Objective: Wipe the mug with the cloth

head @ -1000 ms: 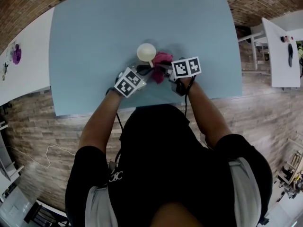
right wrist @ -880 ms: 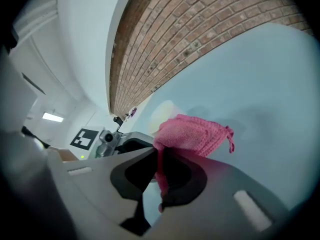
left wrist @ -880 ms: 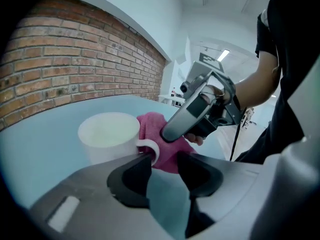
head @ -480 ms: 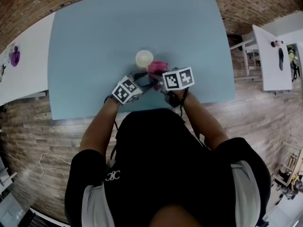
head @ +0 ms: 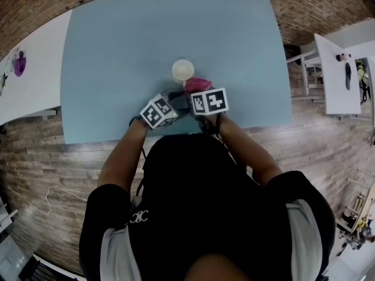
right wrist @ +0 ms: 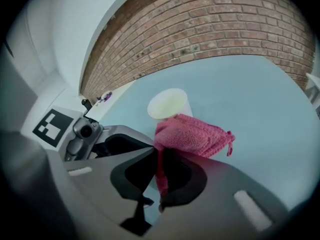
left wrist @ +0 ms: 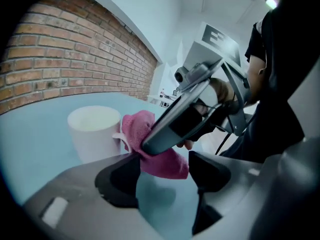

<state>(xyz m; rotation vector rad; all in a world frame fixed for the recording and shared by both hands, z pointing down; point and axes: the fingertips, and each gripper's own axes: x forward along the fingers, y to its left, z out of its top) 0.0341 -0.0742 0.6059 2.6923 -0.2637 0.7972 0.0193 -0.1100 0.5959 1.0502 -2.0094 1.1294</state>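
A cream mug (head: 183, 70) stands upright on the pale blue table (head: 117, 51), its handle toward me. A pink cloth (head: 197, 85) hangs just on the near side of it, and my right gripper (right wrist: 160, 171) is shut on it. In the right gripper view the cloth (right wrist: 195, 134) bunches above the jaws, in front of the mug (right wrist: 167, 104). My left gripper (left wrist: 162, 176) is opening. Its pads stand apart, and a corner of the cloth (left wrist: 150, 139) hangs between their tips without being pressed. The mug (left wrist: 95, 131) stands beyond its left jaw.
The two grippers are close together near the table's front edge, my right one (left wrist: 185, 119) crossing in front of the left. A white table (head: 29, 81) adjoins on the left and a white stand (head: 337, 75) on the right. Brick floor surrounds the table.
My right gripper has brought the cloth leftward, close to the left gripper. The mug stands where it was on the table.
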